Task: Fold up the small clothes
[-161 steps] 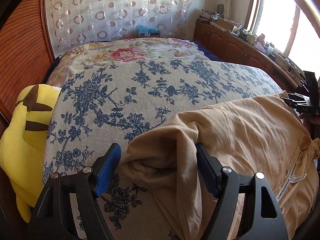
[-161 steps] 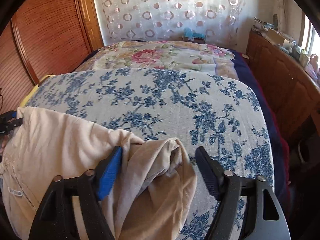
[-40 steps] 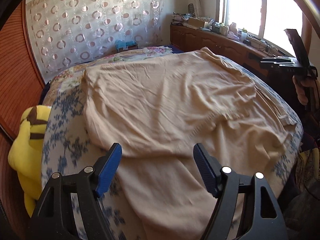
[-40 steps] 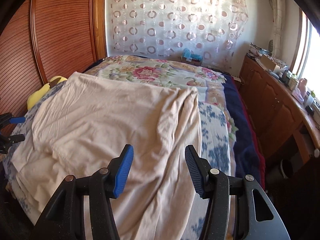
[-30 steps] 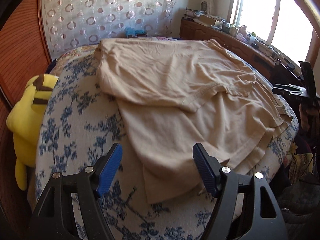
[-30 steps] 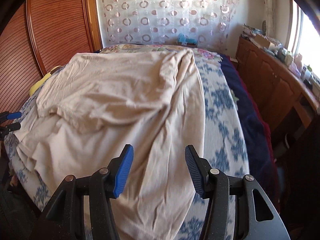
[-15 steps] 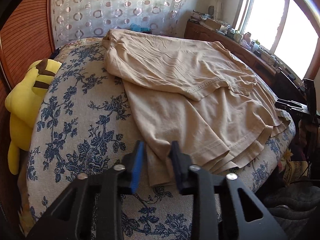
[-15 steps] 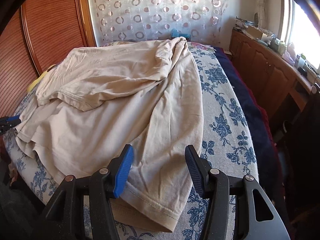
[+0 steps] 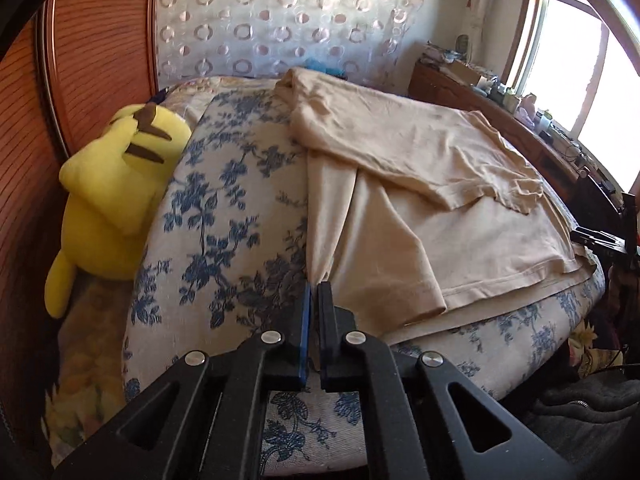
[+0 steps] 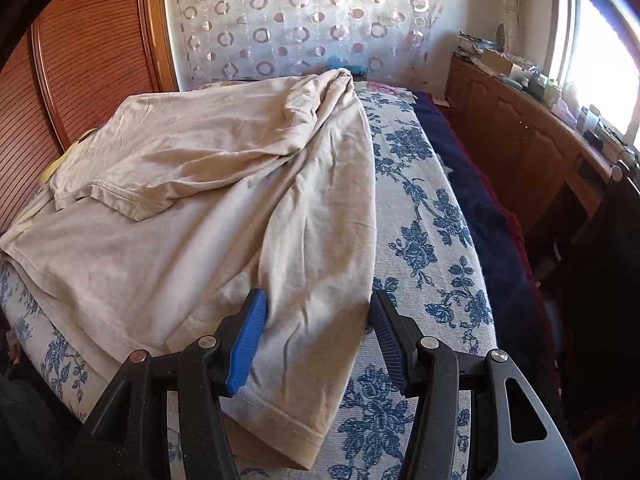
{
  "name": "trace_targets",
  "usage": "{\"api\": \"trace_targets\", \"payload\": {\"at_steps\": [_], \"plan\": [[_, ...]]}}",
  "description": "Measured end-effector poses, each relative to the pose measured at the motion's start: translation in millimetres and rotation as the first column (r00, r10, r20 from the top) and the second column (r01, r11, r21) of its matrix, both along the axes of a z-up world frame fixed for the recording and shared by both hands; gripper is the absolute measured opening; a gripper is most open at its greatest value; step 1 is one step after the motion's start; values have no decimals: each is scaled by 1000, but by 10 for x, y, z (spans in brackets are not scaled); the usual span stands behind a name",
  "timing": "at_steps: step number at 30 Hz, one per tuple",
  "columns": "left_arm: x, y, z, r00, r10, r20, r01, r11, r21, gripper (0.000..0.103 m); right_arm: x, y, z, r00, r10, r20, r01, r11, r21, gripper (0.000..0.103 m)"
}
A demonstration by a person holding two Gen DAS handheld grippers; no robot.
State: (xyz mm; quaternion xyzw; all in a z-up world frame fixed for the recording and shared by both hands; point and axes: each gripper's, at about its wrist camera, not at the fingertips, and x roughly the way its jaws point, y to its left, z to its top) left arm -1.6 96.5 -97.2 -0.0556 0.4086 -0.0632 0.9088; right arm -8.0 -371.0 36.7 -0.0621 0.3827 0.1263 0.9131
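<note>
A beige T-shirt (image 9: 432, 200) lies spread on the blue-flowered bedspread (image 9: 224, 216), its upper part folded back over its body. My left gripper (image 9: 314, 286) is shut on the shirt's near left edge, and a pinched fold of cloth runs up from the fingertips. In the right wrist view the shirt (image 10: 208, 200) lies rumpled across the bed. My right gripper (image 10: 316, 304) is open, its jaws on either side of the shirt's near right part, just above the cloth. The other gripper (image 9: 600, 236) shows at the right edge of the left wrist view.
A yellow plush toy (image 9: 116, 196) lies at the bed's left side by the wooden panel wall (image 9: 92, 60). A wooden cabinet (image 10: 532, 136) with clutter runs along the right under the window. A dark blue blanket (image 10: 480, 200) lines the bed's right edge.
My left gripper has closed on the shirt's left edge. My right gripper has come lower and nearer over the shirt's right part, still open.
</note>
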Motion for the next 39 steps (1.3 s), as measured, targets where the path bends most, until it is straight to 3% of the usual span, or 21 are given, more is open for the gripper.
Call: {"api": "trace_targets", "payload": {"at_steps": [7, 10, 12, 14, 17, 25, 28, 31, 34, 36, 37, 38, 39], "plan": [[16, 61, 40, 999, 40, 24, -40, 999, 15, 6, 63, 1, 96, 1000, 16, 5, -16, 1000, 9, 56], [44, 89, 153, 997, 30, 71, -30, 1000, 8, 46, 145, 46, 202, 999, 36, 34, -37, 999, 16, 56], [100, 85, 232, 996, 20, 91, -20, 1000, -3, 54, 208, 99, 278, 997, 52, 57, -53, 998, 20, 56], [195, 46, 306, 994, 7, 109, -8, 1000, 8, 72, 304, 193, 353, 994, 77, 76, -79, 996, 28, 56], [406, -42, 393, 991, -18, 130, 15, 1000, 24, 75, 532, 321, 402, 992, 104, 74, -108, 993, 45, 56], [1146, -160, 359, 997, -16, 77, 13, 999, 47, 74, 1183, 564, 196, 996, 89, -11, -89, 996, 30, 56], [1376, -127, 289, 998, -27, 48, 26, 999, 20, 59, 1325, 582, 140, 997, 67, -31, -66, 998, 24, 55], [1615, -94, 159, 999, -24, -33, 25, 1000, 15, 56, 1401, 603, 115, 997, 60, -40, -59, 998, 22, 52], [1731, -127, 50, 997, -27, -77, 31, 998, 45, 54, 1464, 638, 118, 997, 67, -50, -66, 998, 8, 39], [1751, -151, 31, 996, -44, -75, 47, 998, 42, 38, 1450, 685, 137, 996, 77, -51, -77, 997, 0, 21], [1748, -167, 40, 996, -53, -66, 56, 998, 41, 25, 1449, 709, 144, 995, 86, -46, -87, 996, -8, 9], [1740, -192, 56, 997, -59, -53, 61, 997, 50, 10, 1443, 719, 150, 995, 96, -39, -96, 995, -15, 7], [1735, -212, 77, 997, -63, -43, 65, 996, 65, 6, 1430, 718, 161, 994, 105, -31, -106, 994, -18, 5]]}}
